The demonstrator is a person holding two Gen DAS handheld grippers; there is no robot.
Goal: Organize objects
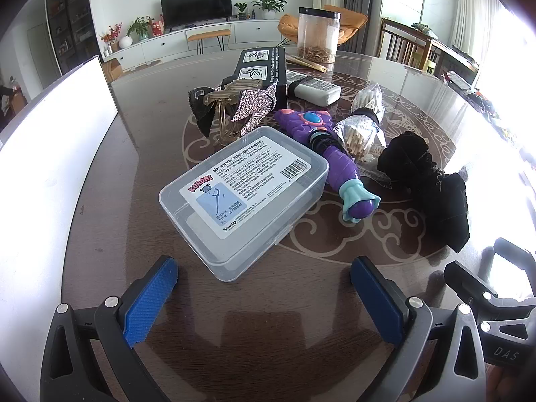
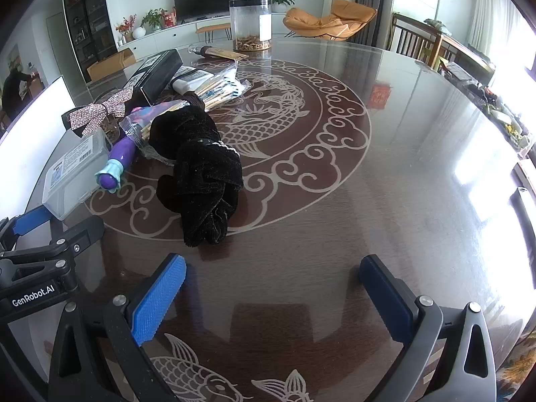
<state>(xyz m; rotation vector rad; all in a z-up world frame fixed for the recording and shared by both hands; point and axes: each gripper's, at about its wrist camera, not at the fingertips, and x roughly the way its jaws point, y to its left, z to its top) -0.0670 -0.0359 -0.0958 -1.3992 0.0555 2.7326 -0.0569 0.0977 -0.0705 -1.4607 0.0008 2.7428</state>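
Behind everything I see a living room with a dark television, potted plants and an orange chair. Nearer, my glossy round bench, inlaid with a pale fish-and-cloud pattern, carries one loose heap, probably dumped for sorting. Its clear plastic box lies nearest my left tool, whose fingers are spread and empty. A black velvet scrunchie sits just ahead of my right tool, equally spread. Between them rests a purple toy wand.
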